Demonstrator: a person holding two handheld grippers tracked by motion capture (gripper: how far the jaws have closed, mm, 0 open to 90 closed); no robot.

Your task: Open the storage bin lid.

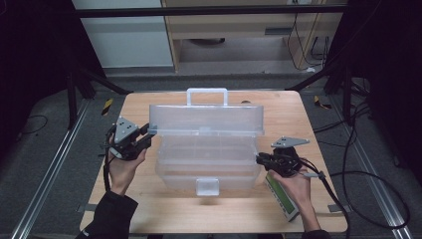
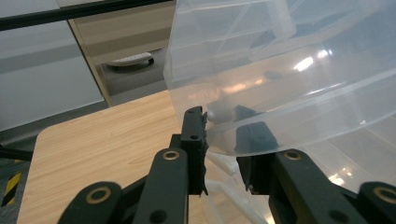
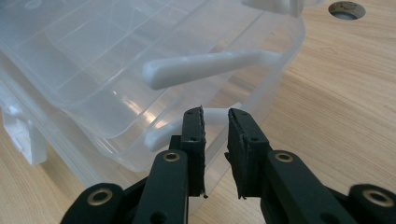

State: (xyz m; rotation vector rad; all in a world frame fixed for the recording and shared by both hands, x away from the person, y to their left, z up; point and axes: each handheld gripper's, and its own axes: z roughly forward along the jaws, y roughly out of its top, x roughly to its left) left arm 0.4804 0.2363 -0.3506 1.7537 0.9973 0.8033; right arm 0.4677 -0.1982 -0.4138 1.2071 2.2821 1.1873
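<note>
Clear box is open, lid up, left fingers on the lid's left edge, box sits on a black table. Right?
Not quite: the table is light wood, not black, as the high view shows. The rest holds: the box is open with its lid up, and the left gripper has its fingers on the lid's left edge.

Surface [image 1: 149,209]: light wood-grain board, rounded corners. A clear plastic organiser box [image 1: 209,167] sits at its centre, lid raised toward the far edge. A green-and-white handheld device [image 1: 281,200] lies flat near the front right corner. A round hole [image 3: 346,8] is cut through the board.
</note>
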